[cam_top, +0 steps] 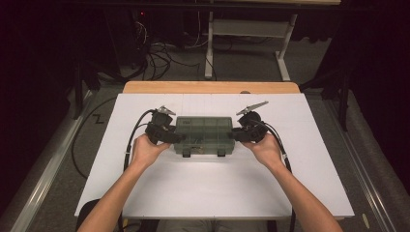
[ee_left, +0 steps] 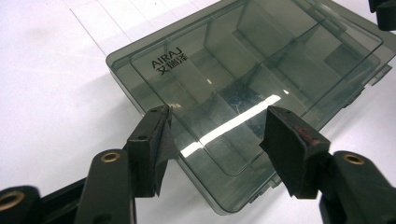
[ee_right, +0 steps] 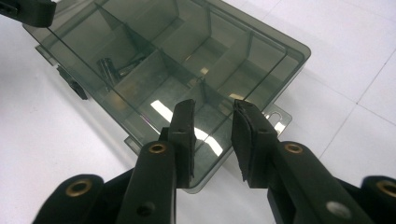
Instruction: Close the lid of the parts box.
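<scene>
A smoky see-through box (cam_top: 205, 136) with its lid closed lies flat near the middle of the white worktop (cam_top: 212, 188), long side across. The left tool (cam_top: 175, 137) sits at the box's left end and the right tool (cam_top: 235, 135) at its right end, each held in one hand.

The left gripper view brings out what the high view cannot: lettering on the lid at the box's (ee_left: 243, 88) corner, and the left tool's (ee_left: 217, 128) jaws spread wide over the lid, their pads not pressing on it. The right gripper view shows the dividers inside the box (ee_right: 159, 70), a few small dark metal pieces (ee_right: 116, 67) in one compartment near the box's far end, and a hinge tab on its edge. There the right tool's (ee_right: 212, 112) jaws stand apart above the box's near end, gripping nothing.
</scene>
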Motion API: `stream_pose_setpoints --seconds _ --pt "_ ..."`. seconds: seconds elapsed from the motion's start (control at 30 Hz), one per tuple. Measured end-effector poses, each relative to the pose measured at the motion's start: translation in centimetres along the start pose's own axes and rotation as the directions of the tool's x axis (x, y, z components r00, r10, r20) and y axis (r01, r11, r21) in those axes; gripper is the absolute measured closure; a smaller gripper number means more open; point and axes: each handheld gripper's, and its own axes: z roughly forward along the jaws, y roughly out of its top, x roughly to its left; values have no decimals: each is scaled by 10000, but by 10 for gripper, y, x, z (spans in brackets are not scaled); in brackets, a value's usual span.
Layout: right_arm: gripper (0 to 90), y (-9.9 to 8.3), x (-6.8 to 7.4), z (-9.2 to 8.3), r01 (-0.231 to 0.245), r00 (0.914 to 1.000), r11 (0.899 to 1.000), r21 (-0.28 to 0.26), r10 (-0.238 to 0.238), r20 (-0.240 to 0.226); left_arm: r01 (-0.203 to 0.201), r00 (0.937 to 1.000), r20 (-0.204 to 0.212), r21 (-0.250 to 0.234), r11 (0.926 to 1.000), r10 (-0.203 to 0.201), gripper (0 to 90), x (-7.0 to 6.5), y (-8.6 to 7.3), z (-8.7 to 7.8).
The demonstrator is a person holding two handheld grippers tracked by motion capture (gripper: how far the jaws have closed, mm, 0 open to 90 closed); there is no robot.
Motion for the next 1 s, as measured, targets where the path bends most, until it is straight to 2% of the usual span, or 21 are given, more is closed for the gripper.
stream_pose_setpoints --seconds 0.13,0.47,0.6,1.0 --pt "682 -2 -2 -5 -65 10000 9997 -240 64 -58 -22 10000 -38 -149 9999 21 389 -2 -1 -3" --pt "660 -11 -7 -17 -174 9998 9975 -679 166 -125 -207 9995 236 -446 9988 218 371 -8 -3 -9" --pt "638 -15 -9 -21 -185 9998 9958 -895 180 -68 -212 9996 158 -455 9987 219 373 -7 -6 -11" --pt "605 -25 -13 -30 -238 9996 9912 -1298 254 108 -129 9999 87 -963 9953 138 370 -6 -14 -23"
